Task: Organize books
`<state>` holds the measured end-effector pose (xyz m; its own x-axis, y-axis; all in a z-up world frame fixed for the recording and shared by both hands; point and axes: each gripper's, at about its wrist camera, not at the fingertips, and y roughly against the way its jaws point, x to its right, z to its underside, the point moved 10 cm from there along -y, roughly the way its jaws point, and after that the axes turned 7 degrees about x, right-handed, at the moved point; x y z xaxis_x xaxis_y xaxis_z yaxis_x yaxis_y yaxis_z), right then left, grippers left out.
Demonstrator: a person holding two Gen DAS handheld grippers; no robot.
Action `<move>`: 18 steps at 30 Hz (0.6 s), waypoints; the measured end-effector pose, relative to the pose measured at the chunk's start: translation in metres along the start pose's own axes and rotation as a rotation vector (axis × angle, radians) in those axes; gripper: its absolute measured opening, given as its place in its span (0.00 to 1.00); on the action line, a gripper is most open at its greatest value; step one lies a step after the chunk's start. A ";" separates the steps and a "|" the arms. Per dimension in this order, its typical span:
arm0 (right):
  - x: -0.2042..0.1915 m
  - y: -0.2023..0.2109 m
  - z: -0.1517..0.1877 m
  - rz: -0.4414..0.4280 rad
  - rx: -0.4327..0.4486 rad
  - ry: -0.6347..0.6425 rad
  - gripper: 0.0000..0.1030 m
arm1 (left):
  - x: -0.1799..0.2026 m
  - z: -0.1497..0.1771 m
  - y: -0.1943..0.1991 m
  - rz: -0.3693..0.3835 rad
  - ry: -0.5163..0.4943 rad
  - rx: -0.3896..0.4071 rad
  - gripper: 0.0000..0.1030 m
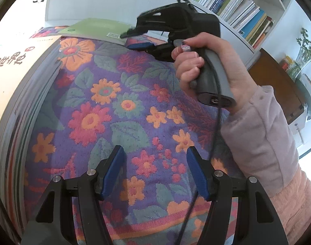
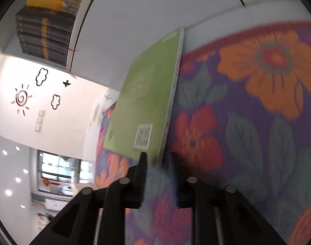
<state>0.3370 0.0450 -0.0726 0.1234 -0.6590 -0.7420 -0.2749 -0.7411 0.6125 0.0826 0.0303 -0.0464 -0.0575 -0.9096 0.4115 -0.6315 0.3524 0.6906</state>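
black claws (image 1: 153, 171) (blue pads), pink sleeve (image 1: 263, 132)

Green book (image 2: 143, 106); purple cloth (image 1: 135, 102), orange-red flowers.

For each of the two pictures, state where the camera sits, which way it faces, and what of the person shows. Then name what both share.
Left wrist: on the left claw, facing down over the flowered cloth toward the bookshelf; shows the person's right hand and sleeve.
Right wrist: on the right claw, tilted, facing the green book; no body shows.
Shared: green book, flowered cloth.
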 end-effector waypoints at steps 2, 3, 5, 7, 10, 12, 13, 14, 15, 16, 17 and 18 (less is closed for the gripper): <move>-0.006 0.002 0.004 0.016 -0.008 0.062 0.34 | 0.000 0.000 0.000 -0.001 0.000 -0.002 0.60; -0.011 0.000 0.006 0.062 -0.008 0.130 0.34 | -0.001 0.000 0.001 -0.004 -0.004 -0.002 0.60; -0.027 -0.006 0.009 0.190 0.008 0.307 0.35 | 0.000 0.000 0.001 -0.012 -0.015 -0.004 0.60; -0.038 -0.010 0.014 0.338 0.037 0.503 0.51 | 0.002 0.000 0.001 -0.017 -0.019 -0.007 0.60; -0.055 -0.028 0.027 0.476 0.060 0.752 0.70 | 0.002 0.002 0.004 -0.009 -0.001 -0.012 0.60; -0.065 -0.040 0.030 0.579 0.119 0.928 0.71 | 0.001 0.002 0.004 0.000 0.011 -0.015 0.60; -0.071 -0.046 0.031 0.646 0.170 1.046 0.77 | 0.000 0.002 0.005 0.003 0.016 -0.015 0.60; -0.069 -0.042 0.032 0.678 0.205 1.105 0.79 | 0.000 0.002 0.005 0.006 0.020 -0.016 0.60; -0.068 -0.042 0.033 0.711 0.228 1.158 0.80 | -0.001 0.003 0.005 0.011 0.027 -0.017 0.60; -0.068 -0.044 0.031 0.728 0.233 1.179 0.80 | -0.001 0.003 0.006 0.014 0.032 -0.018 0.60; -0.069 -0.046 0.027 0.737 0.240 1.176 0.80 | -0.003 0.003 0.006 0.017 0.034 -0.019 0.60; -0.068 -0.049 0.020 0.742 0.242 1.154 0.81 | -0.004 0.004 0.007 0.019 0.036 -0.020 0.60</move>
<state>0.3233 0.1283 -0.0577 0.5530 -0.7039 0.4457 -0.7633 -0.2136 0.6097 0.0758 0.0351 -0.0455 -0.0412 -0.8943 0.4457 -0.6151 0.3742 0.6940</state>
